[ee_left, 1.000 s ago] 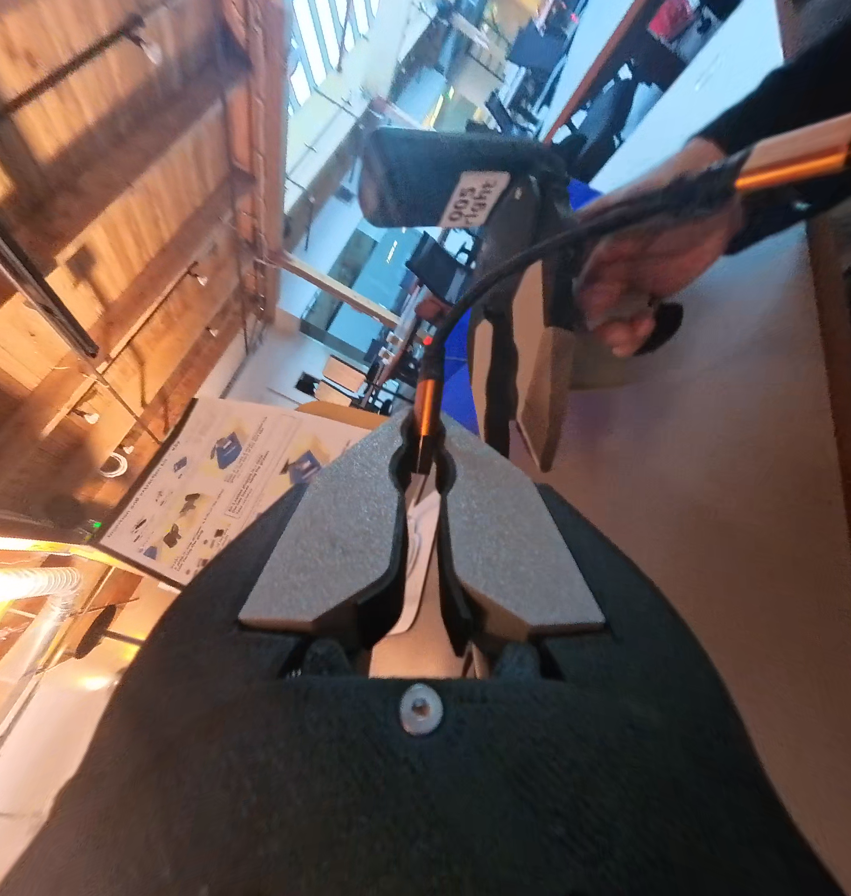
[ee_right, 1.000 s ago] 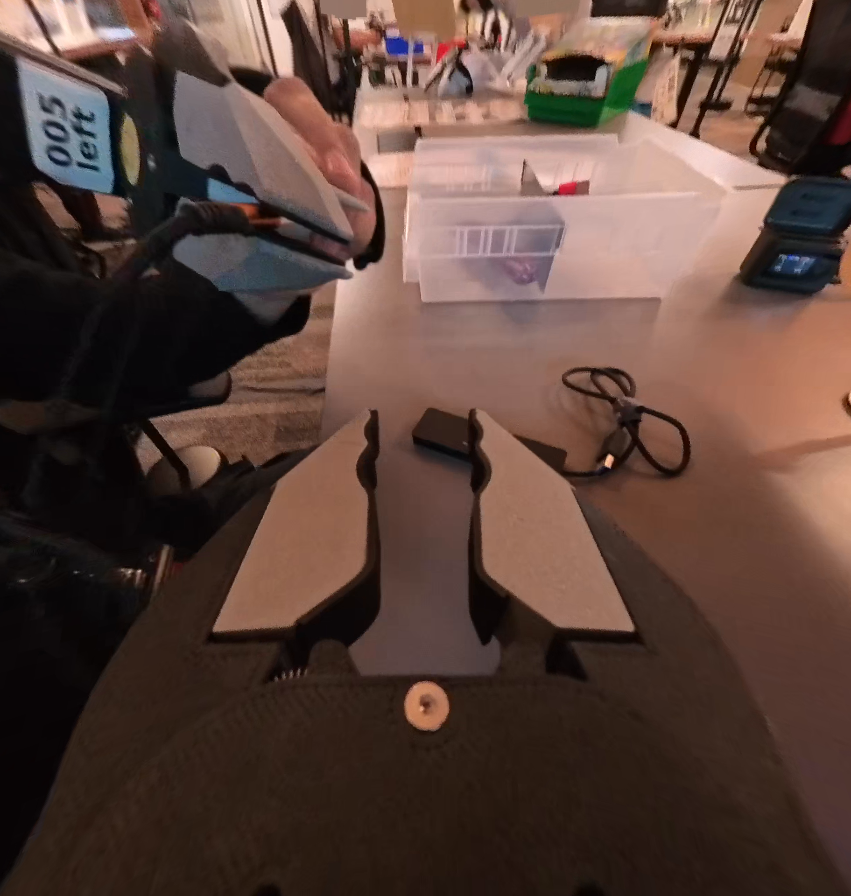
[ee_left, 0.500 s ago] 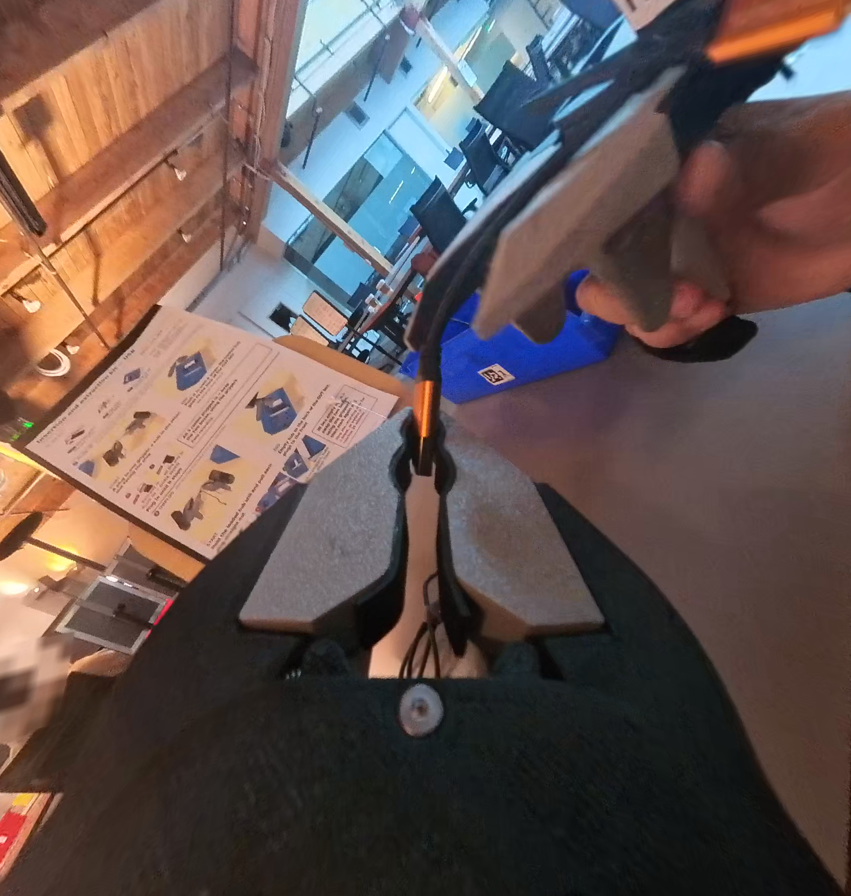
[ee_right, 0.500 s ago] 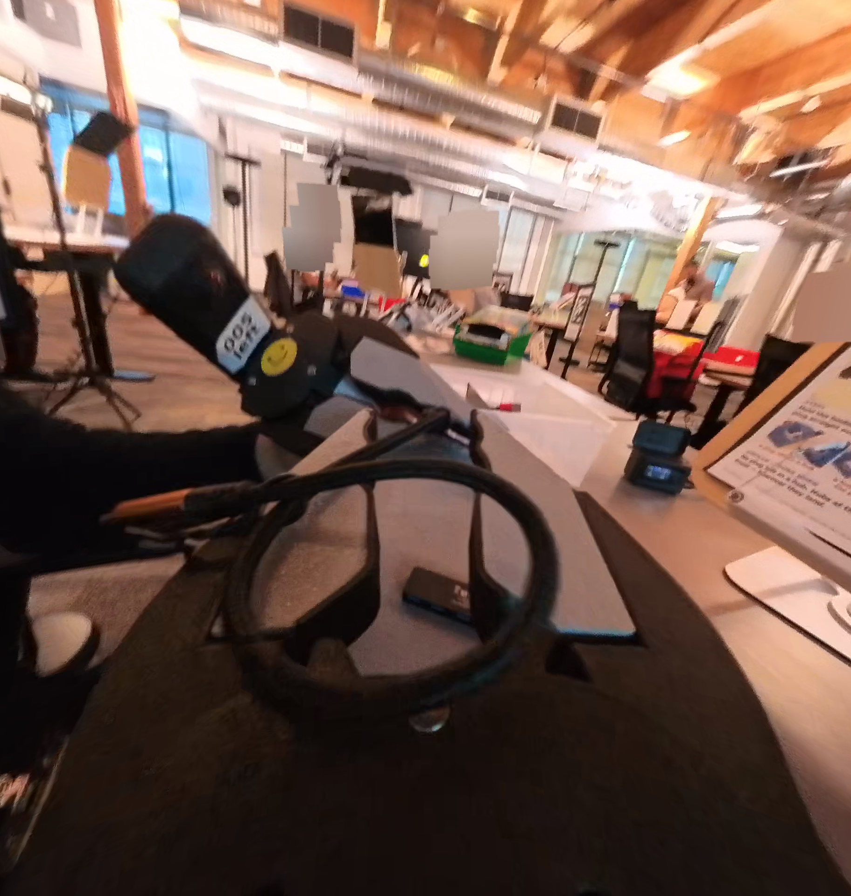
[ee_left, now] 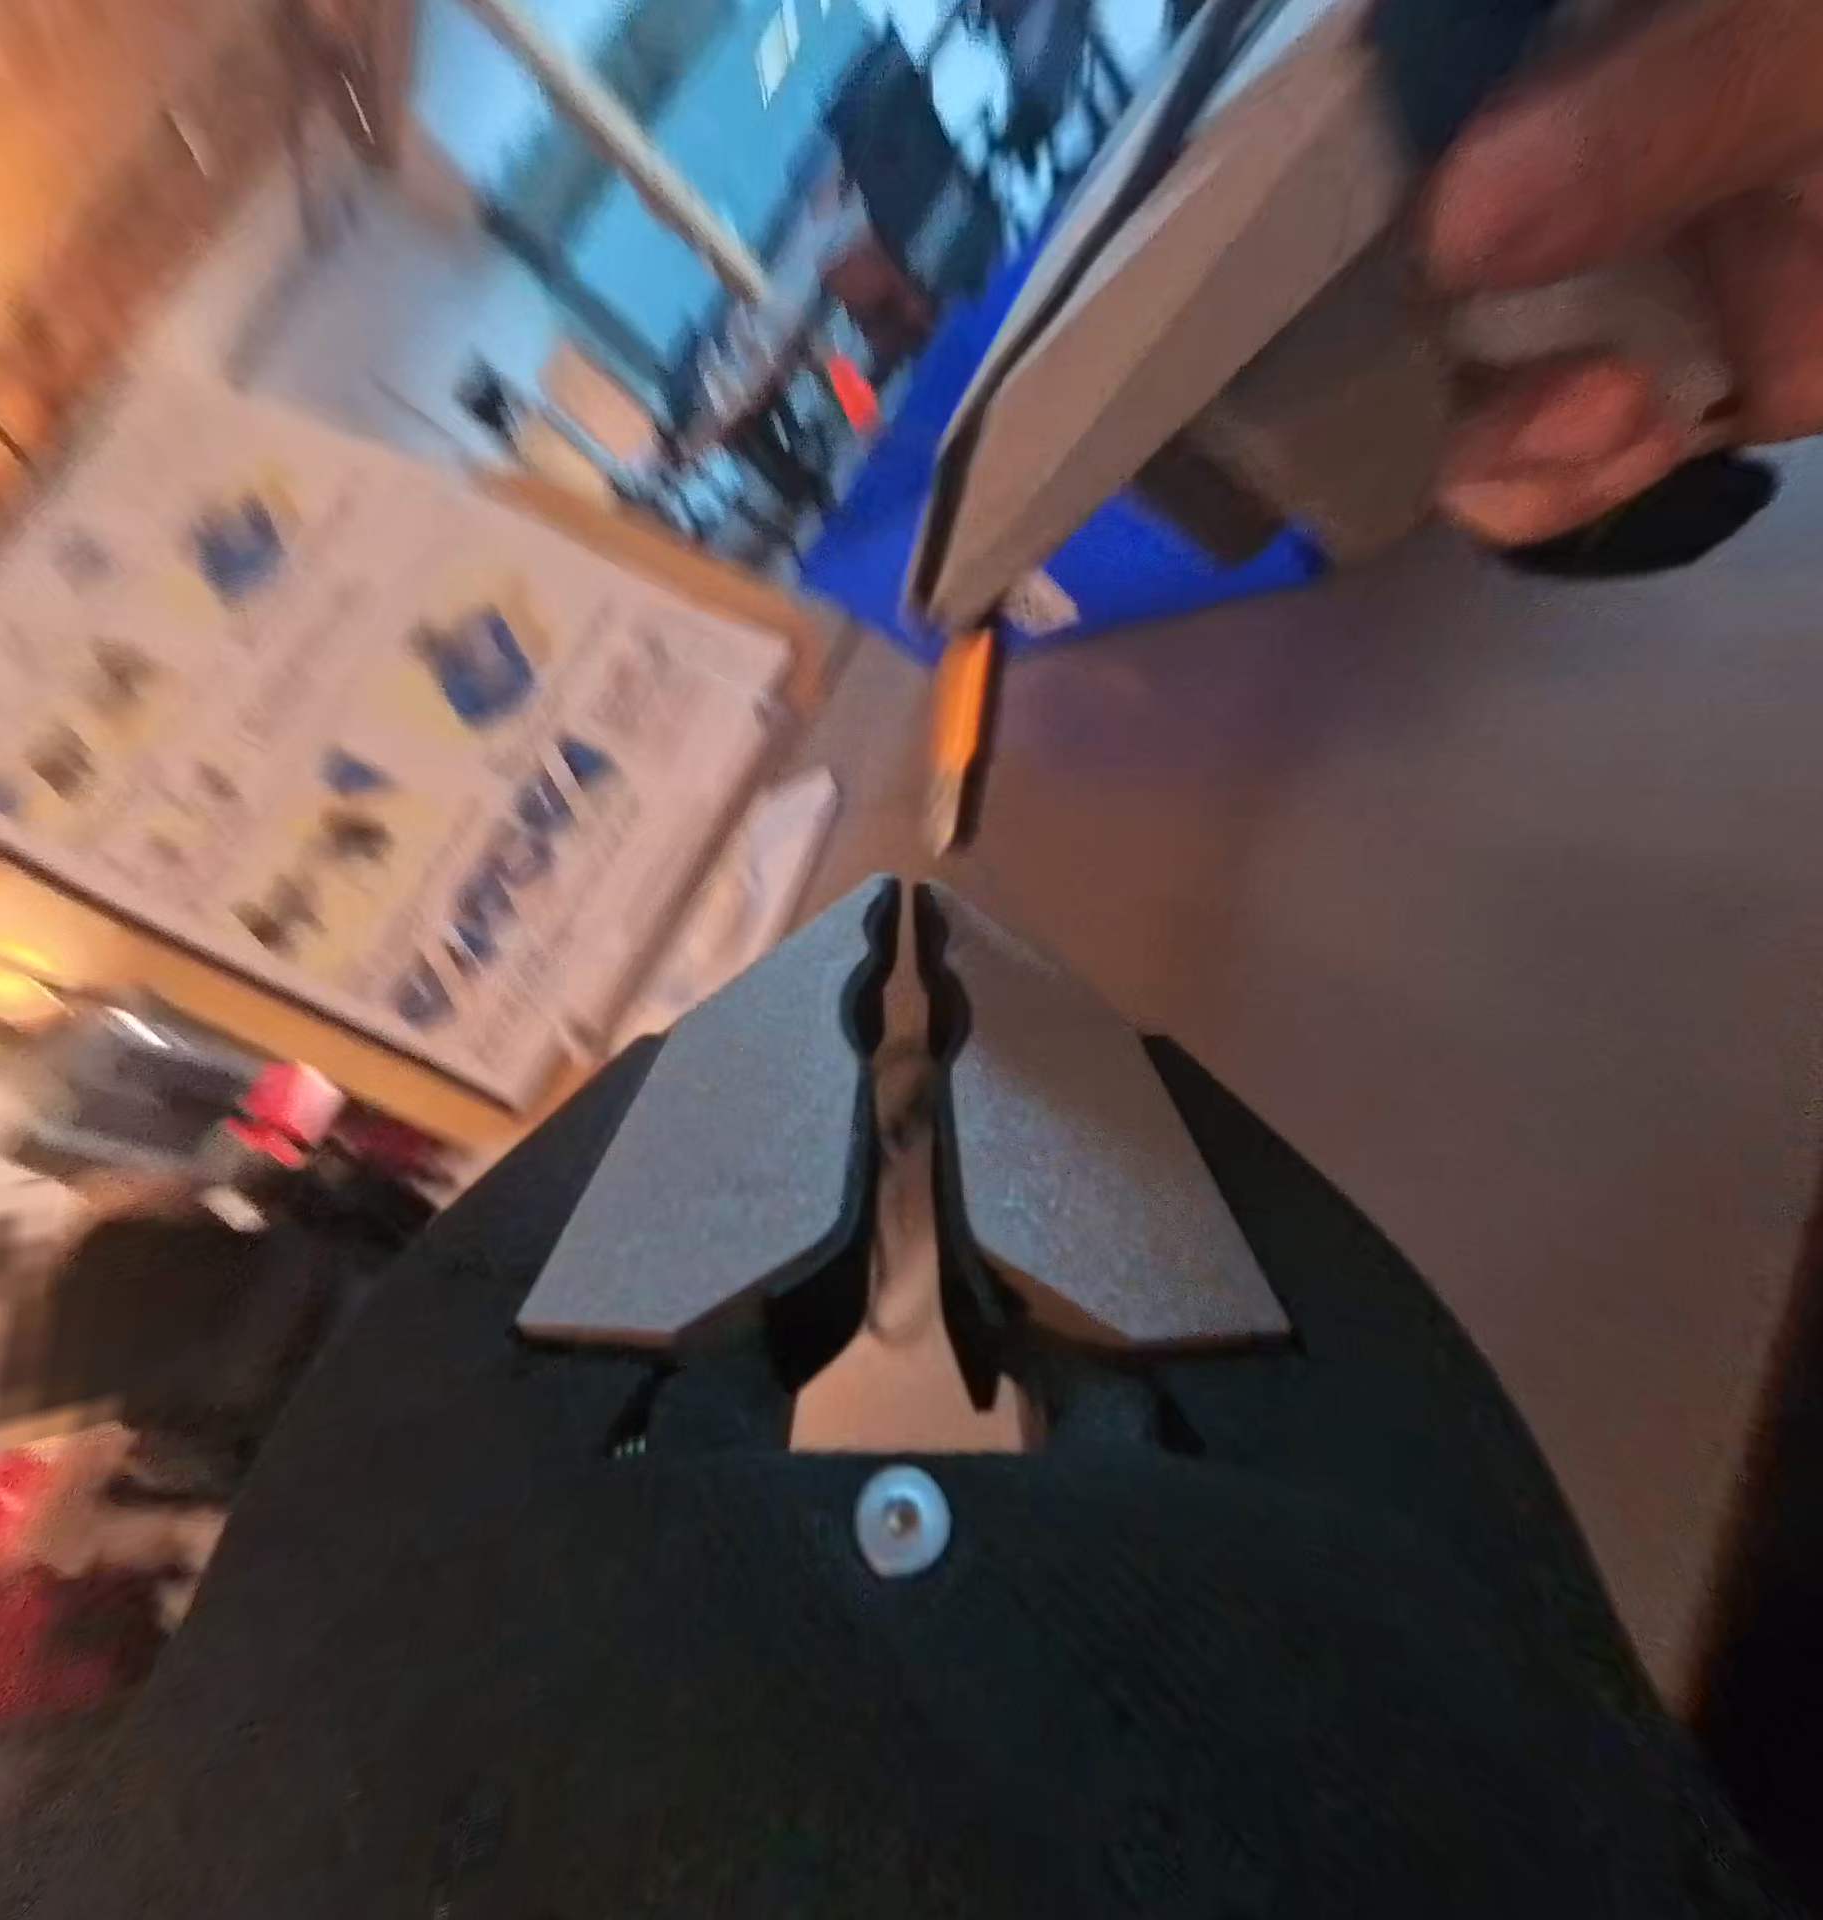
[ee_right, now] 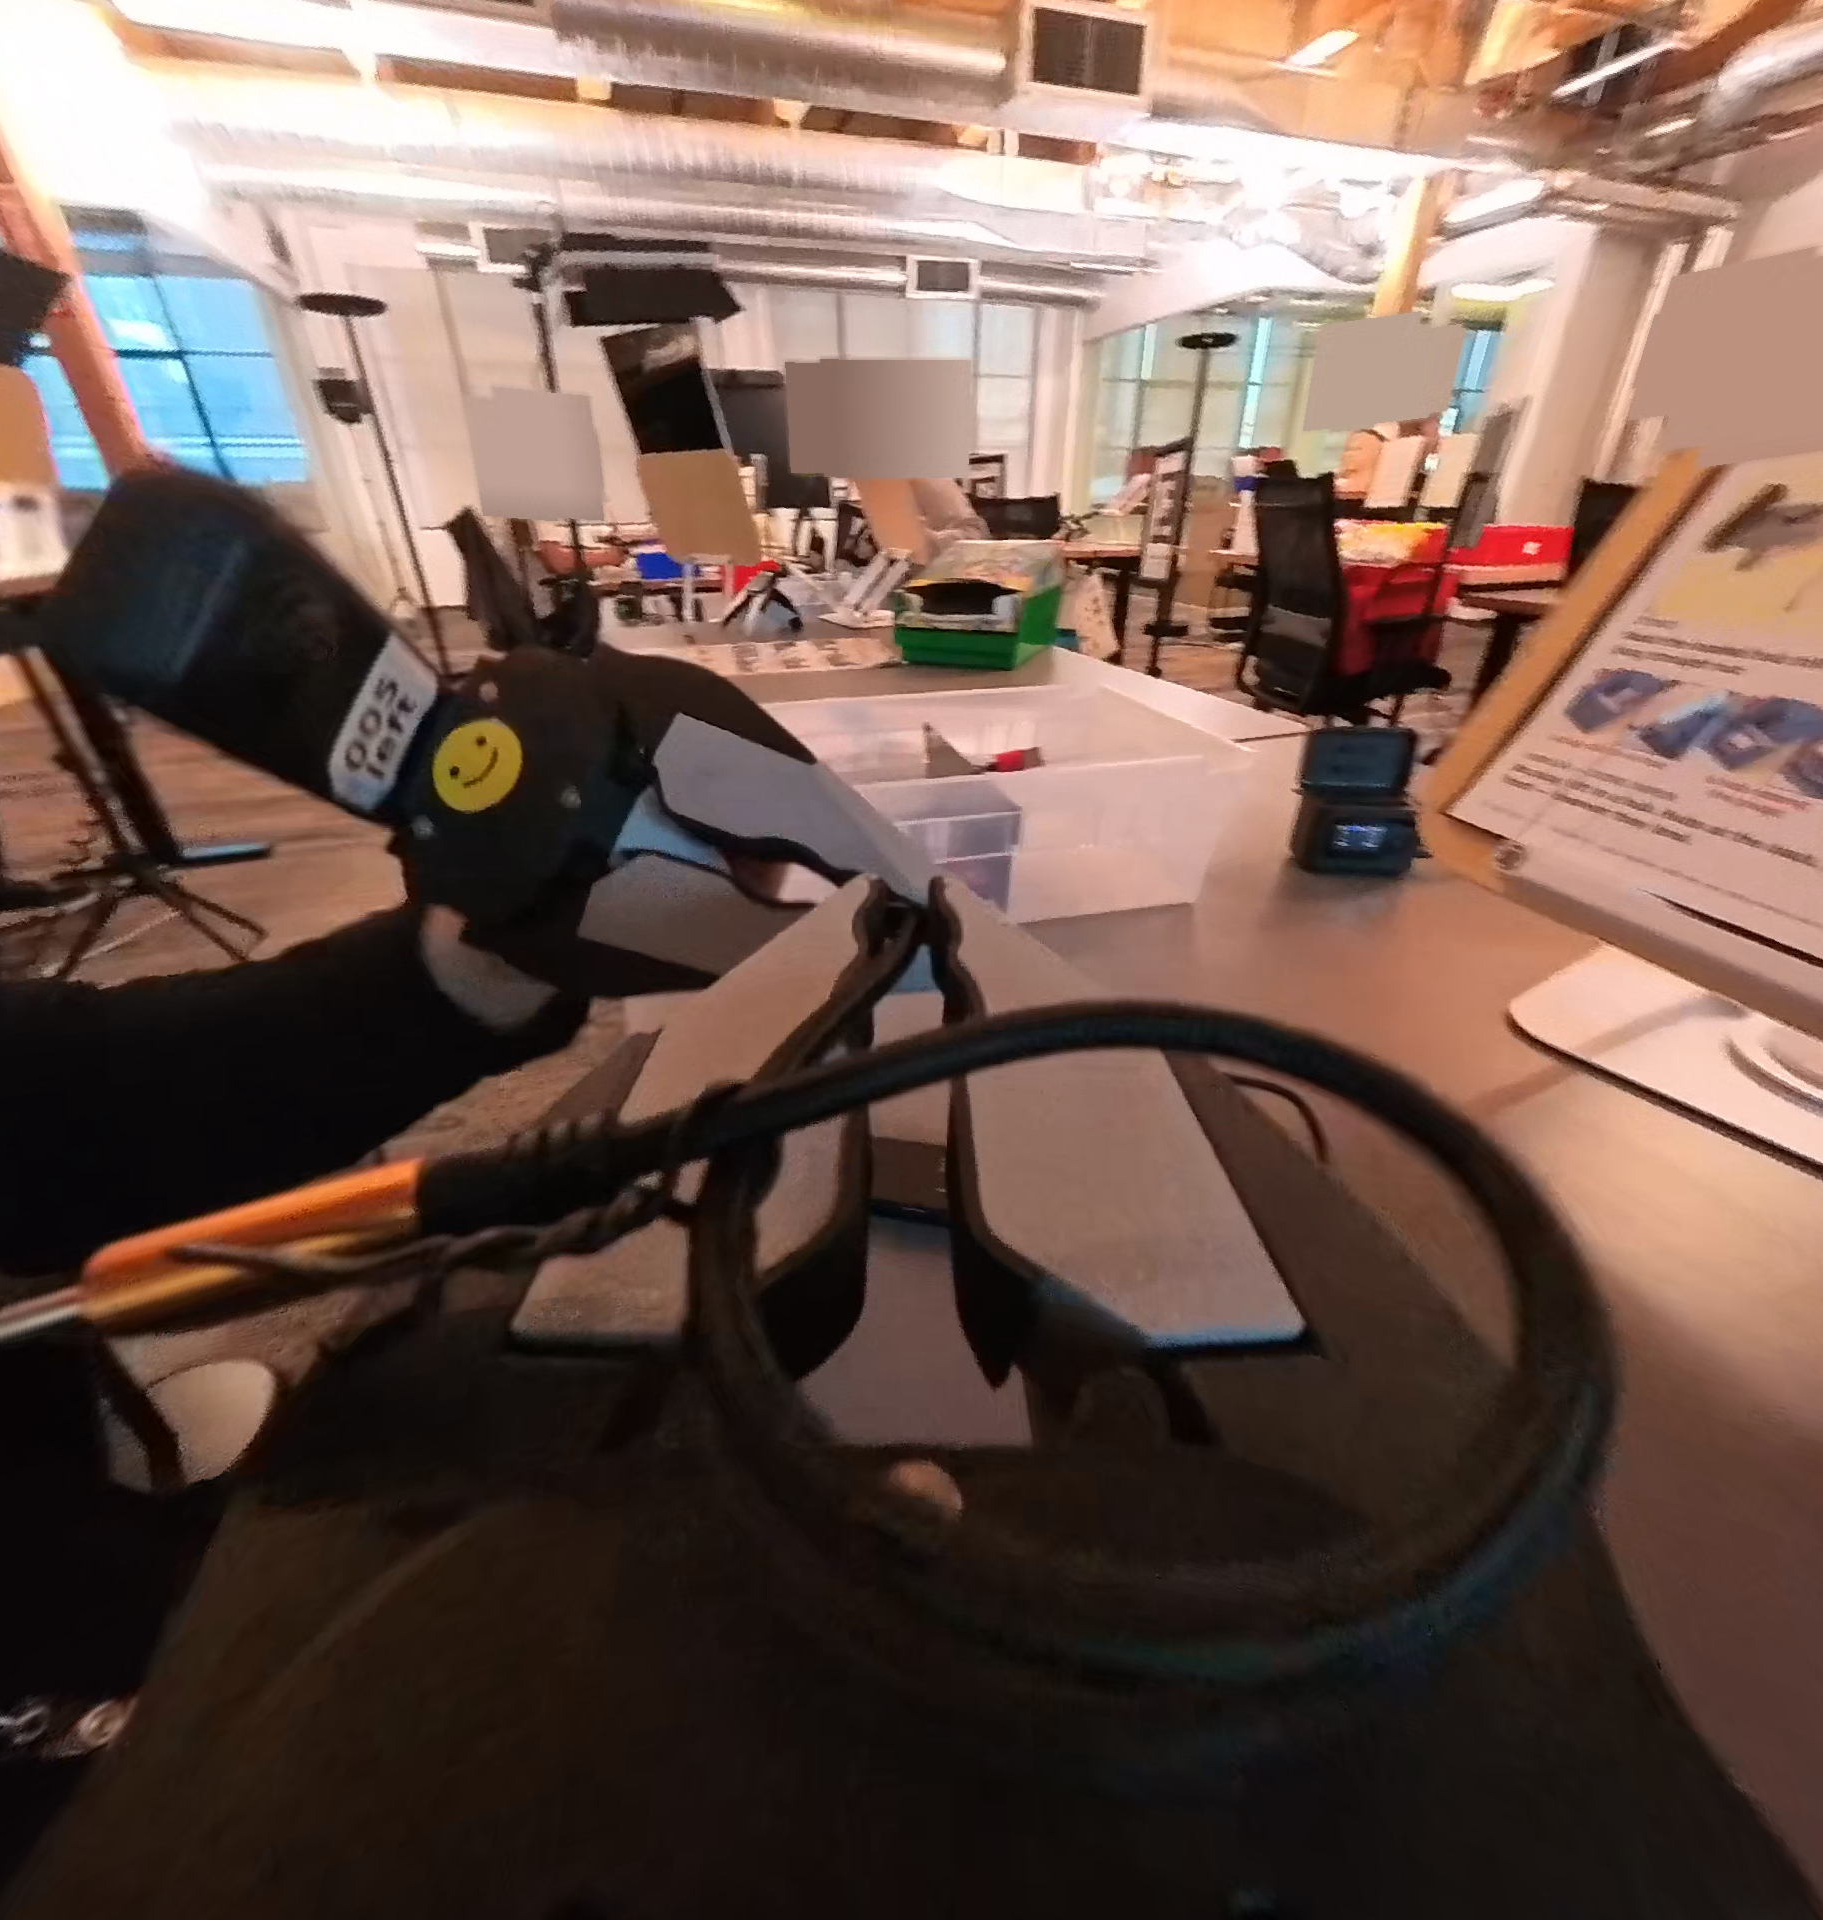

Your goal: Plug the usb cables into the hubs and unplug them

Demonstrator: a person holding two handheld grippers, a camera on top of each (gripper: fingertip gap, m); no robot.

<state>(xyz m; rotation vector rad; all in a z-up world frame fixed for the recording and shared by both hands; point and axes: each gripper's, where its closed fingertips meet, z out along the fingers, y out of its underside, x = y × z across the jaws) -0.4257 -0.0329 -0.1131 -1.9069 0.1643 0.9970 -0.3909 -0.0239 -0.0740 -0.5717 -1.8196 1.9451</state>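
Note:
My right gripper [ee_right: 902,920] is shut on a black usb cable [ee_right: 1250,1049] at its tips. The cable loops back over the gripper body and ends in an orange plug [ee_right: 263,1236] at the left. In the left wrist view the right gripper [ee_left: 954,613] is at the upper right with another orange plug [ee_left: 964,717] hanging from its tips. My left gripper [ee_left: 907,894] is shut and empty just below that plug; it also shows in the right wrist view [ee_right: 512,790]. A black hub [ee_right: 907,1174] lies on the grey table [ee_right: 1406,1039] beneath the right fingers.
A clear plastic bin [ee_right: 1042,790] stands behind on the table, with a small black device [ee_right: 1354,821] to its right. An instruction board [ee_right: 1665,769] on a white base [ee_right: 1665,1049] is at the right. A blue bin [ee_left: 1146,561] stands beyond the grippers.
My left gripper has let go of the cable's orange plug and drawn back. My right gripper has shut on the cable and now holds it alone.

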